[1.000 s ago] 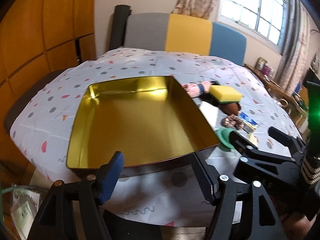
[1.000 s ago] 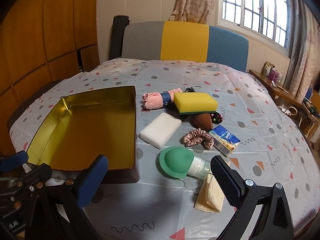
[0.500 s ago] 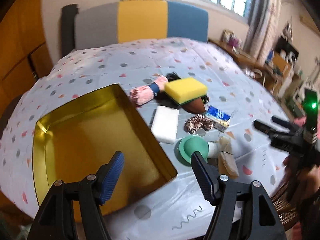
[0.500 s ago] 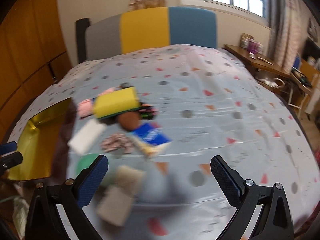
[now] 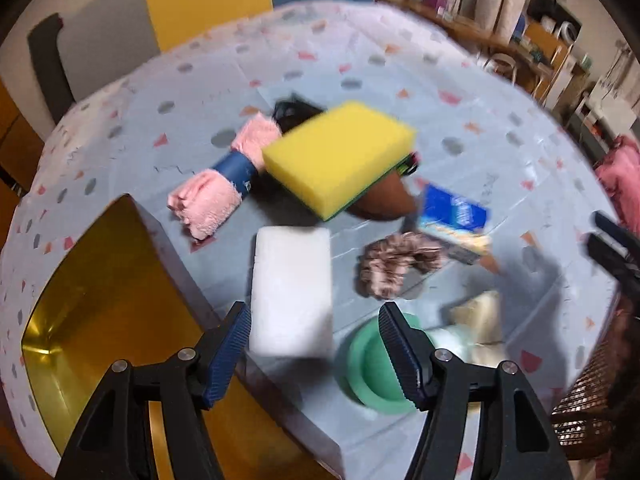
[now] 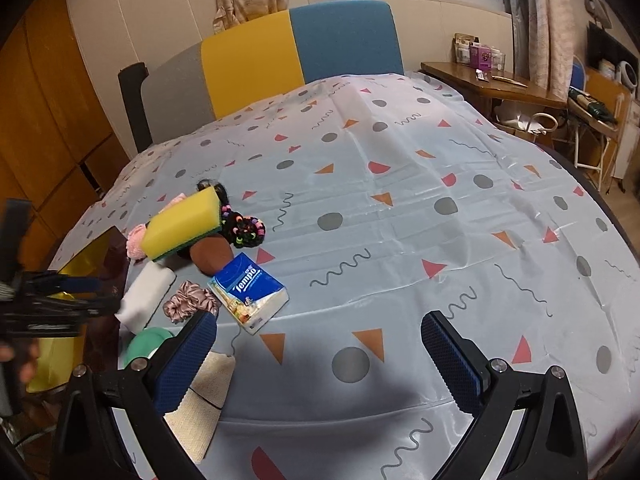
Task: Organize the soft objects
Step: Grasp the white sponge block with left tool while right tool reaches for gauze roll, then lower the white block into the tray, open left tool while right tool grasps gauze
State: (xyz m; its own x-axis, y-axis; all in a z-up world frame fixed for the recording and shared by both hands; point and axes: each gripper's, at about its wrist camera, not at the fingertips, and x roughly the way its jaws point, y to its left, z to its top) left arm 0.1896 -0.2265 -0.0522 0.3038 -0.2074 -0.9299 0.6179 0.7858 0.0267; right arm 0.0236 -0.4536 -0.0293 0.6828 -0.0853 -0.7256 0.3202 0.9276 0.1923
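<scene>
Tongs first: the left gripper (image 5: pixel 312 350) now hangs above the near end of the white sponge block (image 5: pixel 292 292), its blue pads apart and easing inward, with nothing pressed between them yet; a second ago it looked straight into the gold tin (image 5: pixel 80 320), so it has swung off the tin and over the pile. The right gripper (image 6: pixel 320 354) stands wide and empty over bare tablecloth (image 6: pixel 400 208), having slid away from the clutter that filled its view a second back. Taking the gold tin as the mark: the white sponge block lies just beside its right wall, the pink rolled towel (image 5: pixel 224 184) just past its far corner, and the yellow sponge (image 5: pixel 340 156) further out, propped on a brown thing. The striped scrunchie (image 5: pixel 396 264) and blue tissue pack (image 5: pixel 452 216) sit well to the right, while the green cup-shaped thing (image 5: pixel 372 372) and a beige cloth (image 6: pixel 200 400) lie right of its near end. Nothing rests in the tin, so sorting seems only to be starting, with the white block the likely first pick.
</scene>
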